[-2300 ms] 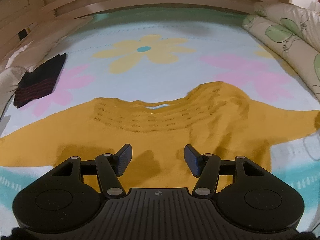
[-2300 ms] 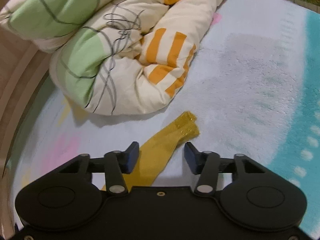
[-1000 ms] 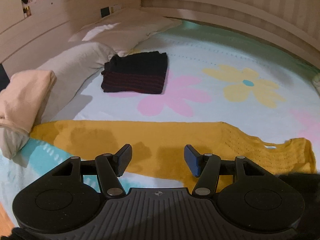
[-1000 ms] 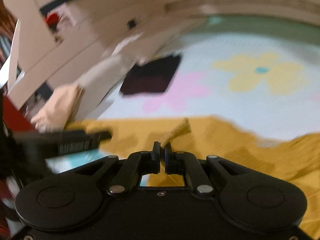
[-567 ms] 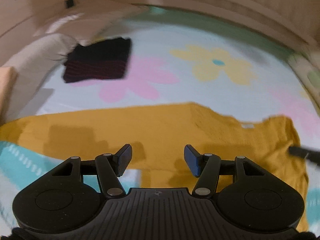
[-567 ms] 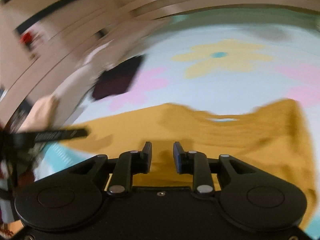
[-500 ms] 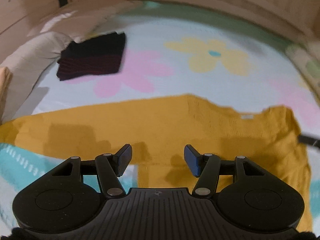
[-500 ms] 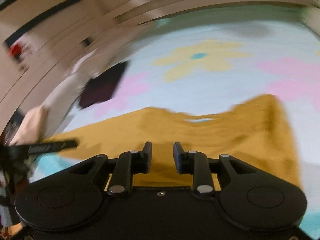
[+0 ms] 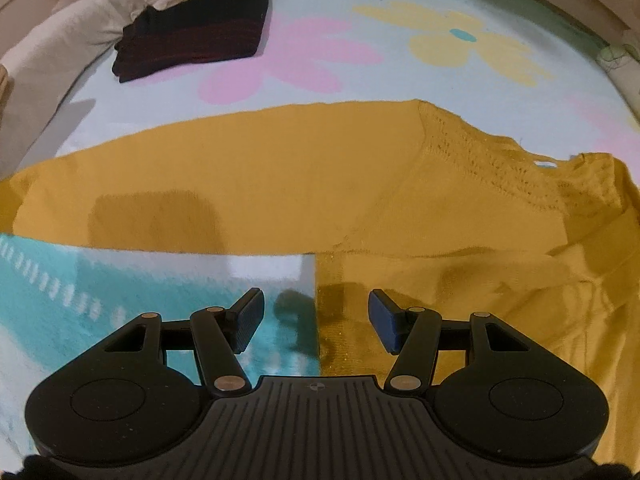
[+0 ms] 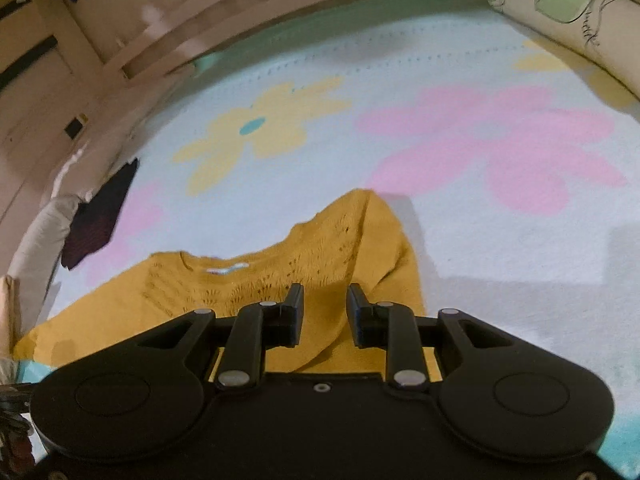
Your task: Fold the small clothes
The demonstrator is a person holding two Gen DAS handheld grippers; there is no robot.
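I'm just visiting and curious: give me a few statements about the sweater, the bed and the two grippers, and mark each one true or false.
1. The mustard sweater lies on a blanket printed with flowers. True.
2. The left gripper is clamped on the sweater. False: its jaws stand apart with nothing pinched, above the sweater's side edge.
3. A dark folded garment lies apart from the sweater, near the pillows. True.
4. The right gripper holds a sleeve. False: its jaws are apart and empty.
5. The sweater is already a neat small square. False: one sleeve is still stretched out.
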